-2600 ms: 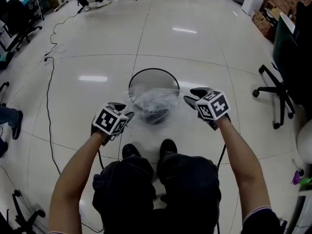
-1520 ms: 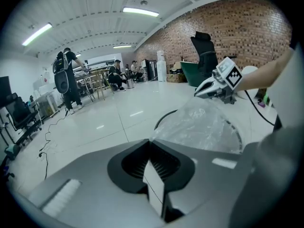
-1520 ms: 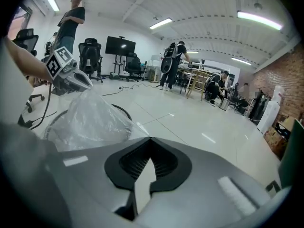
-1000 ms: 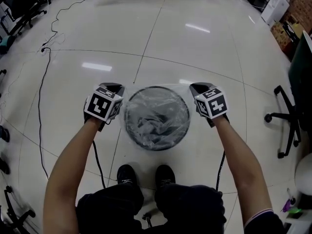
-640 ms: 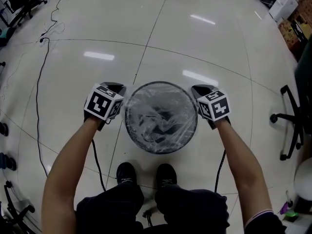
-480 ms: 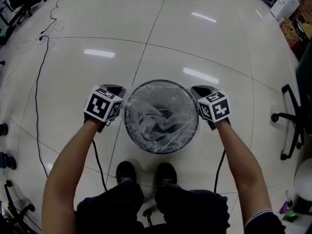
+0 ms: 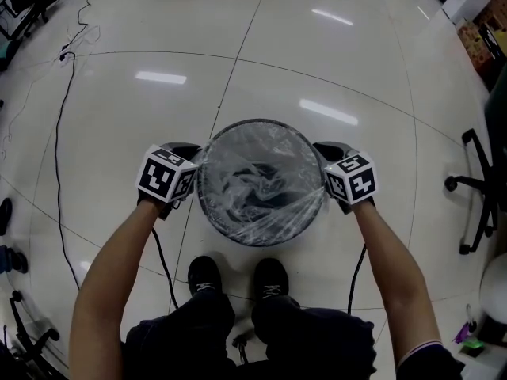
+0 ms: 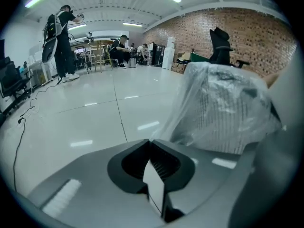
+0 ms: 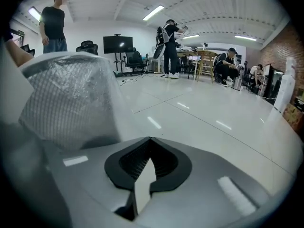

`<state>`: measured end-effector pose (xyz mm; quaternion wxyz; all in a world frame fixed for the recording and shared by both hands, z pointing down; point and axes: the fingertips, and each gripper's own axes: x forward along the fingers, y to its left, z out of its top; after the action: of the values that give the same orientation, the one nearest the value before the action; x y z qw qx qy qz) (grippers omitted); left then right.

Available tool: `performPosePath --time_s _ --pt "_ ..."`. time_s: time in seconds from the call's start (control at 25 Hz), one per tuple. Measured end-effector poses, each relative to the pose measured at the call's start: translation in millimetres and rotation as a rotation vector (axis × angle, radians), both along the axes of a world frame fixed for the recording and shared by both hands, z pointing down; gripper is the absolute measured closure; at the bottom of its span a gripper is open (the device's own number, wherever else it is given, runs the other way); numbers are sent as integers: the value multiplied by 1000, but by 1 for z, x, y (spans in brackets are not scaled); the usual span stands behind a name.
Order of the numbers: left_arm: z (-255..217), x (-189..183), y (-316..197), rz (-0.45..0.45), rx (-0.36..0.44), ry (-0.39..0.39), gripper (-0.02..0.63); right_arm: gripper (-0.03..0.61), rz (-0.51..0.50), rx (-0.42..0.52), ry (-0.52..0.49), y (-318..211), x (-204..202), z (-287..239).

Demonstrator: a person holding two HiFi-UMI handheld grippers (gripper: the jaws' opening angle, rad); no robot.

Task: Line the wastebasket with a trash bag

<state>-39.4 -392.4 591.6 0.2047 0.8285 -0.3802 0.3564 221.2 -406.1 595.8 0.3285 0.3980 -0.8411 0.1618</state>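
The trash bag, clenched in the left gripper and the right gripper, is now drawn lower over the wastebasket rim; lining is judged nearly done.

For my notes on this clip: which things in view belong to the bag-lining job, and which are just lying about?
Part of the job:
wastebasket
trash bag, spread over its mouth
left gripper and right gripper, each shut on the bag's edge beside the rim

Just lying about:
cable trailing across the floor
office chair at the right edge
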Motion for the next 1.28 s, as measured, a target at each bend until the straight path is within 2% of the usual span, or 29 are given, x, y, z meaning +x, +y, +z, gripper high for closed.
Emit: performPosePath --time_s 0.48,0.64,0.92,1.08,1.28 --pt "25 -4 15 -3 -56 -9 601 577 -14 -34 -38 26 -6 28" --pt "23 0 19 0 -81 15 600 577 -17 -38 -47 32 -7 30" --pt "5 -11 31 2 -67 5 528 480 0 -38 -73 37 3 8" --pt "-7 -20 47 4 -62 -11 528 453 15 -22 -82 47 12 -11" --pt "-17 -29 67 -3 -47 -34 528 451 39 19 -109 70 19 -39"
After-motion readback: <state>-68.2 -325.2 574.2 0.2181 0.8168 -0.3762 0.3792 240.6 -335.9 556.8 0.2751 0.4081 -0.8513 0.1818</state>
